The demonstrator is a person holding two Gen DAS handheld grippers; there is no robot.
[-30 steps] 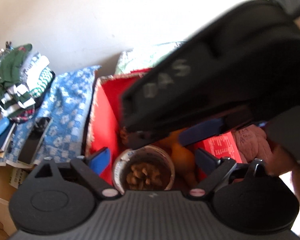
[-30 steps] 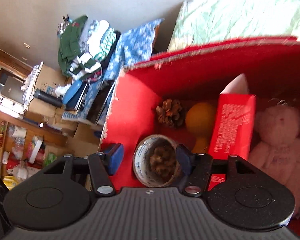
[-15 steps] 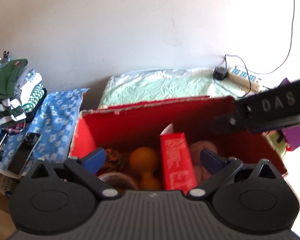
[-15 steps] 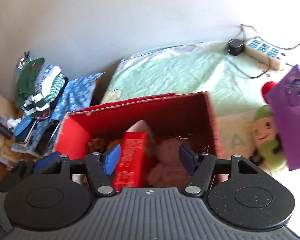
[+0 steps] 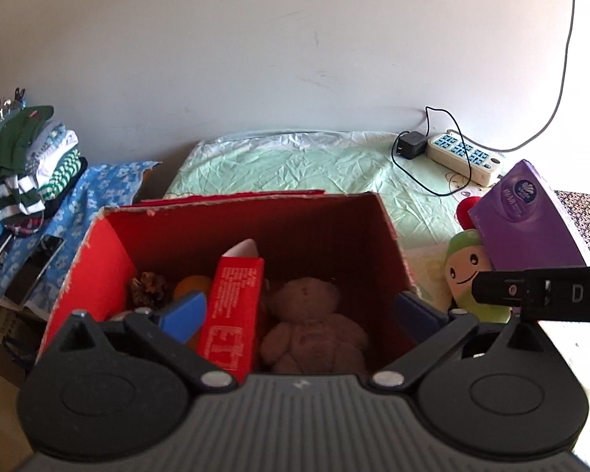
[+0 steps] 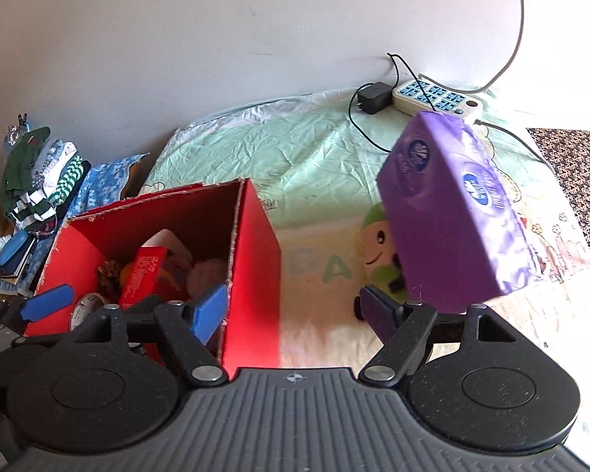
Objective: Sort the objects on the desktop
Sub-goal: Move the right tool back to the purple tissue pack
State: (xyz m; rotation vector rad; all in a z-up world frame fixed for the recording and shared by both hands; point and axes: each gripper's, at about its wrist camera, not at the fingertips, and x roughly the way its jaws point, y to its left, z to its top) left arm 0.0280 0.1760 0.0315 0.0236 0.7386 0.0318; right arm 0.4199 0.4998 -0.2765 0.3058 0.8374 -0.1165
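Note:
An open red box (image 5: 110, 244) (image 6: 255, 244) stands on the pale green cloth. It holds a red carton (image 5: 232, 314), a pink teddy bear (image 5: 310, 326), a pine cone (image 5: 147, 289), an orange thing (image 5: 190, 285) and a patterned bowl (image 6: 84, 308). My left gripper (image 5: 299, 314) is open and empty above the box's near side. My right gripper (image 6: 295, 310) is open and empty to the right of the box. A purple tissue pack (image 6: 456, 212) (image 5: 531, 220) leans on a green plush toy (image 6: 377, 251) (image 5: 468, 271).
A power strip (image 6: 436, 98) with a black charger (image 6: 373, 96) and cables lies by the wall. A pile of folded clothes (image 5: 27, 157), a blue patterned cloth (image 5: 94, 185) and a phone (image 5: 33, 269) are at the left. A dark patterned rug (image 6: 574, 165) is at the right.
Both grippers have pulled up and back from inside the box. The right gripper let go of the bowl, which stays in the box, and swung right towards the tissue pack.

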